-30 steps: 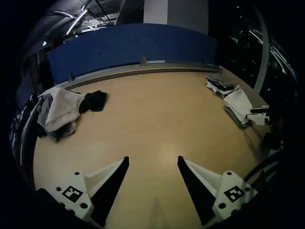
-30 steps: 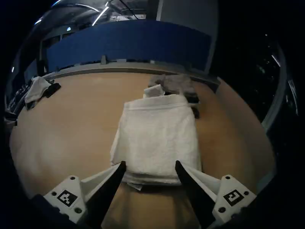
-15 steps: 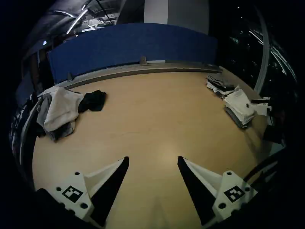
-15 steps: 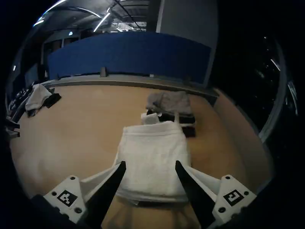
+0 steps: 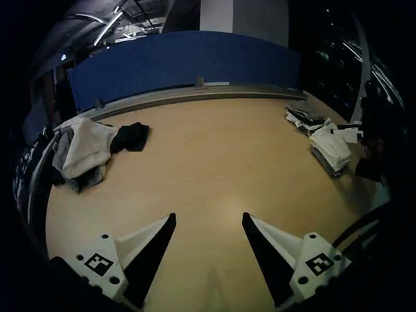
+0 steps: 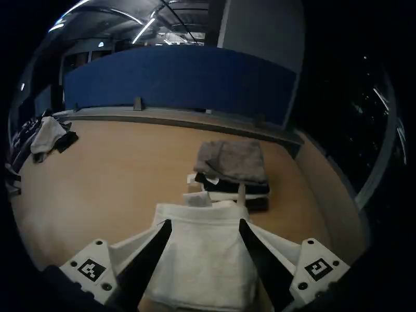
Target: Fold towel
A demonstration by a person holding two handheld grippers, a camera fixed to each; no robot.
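The wooden surface [image 5: 218, 156] is broad and bare in the middle, so there is room to work. A heap of unfolded laundry [image 5: 86, 148] lies at its far left edge in the left gripper view. The folded white towel [image 6: 208, 255] lies under the right gripper [image 6: 204, 220], its far edge just beside the stack of folded towels [image 6: 231, 169].

The step looks like setting the towel with that stack. To do it well, support the whole bundle evenly so the layers do not slide. Keep its edges square to the stack, and approach low.

The right jaws stand spread, with the towel showing between and beneath them. The left gripper [image 5: 208, 213] hovers with its jaws apart and empty.

The towel's near edge is cut off. I cannot tell whether the fingers touch it, and the left gripper view's right side is too dark to read.
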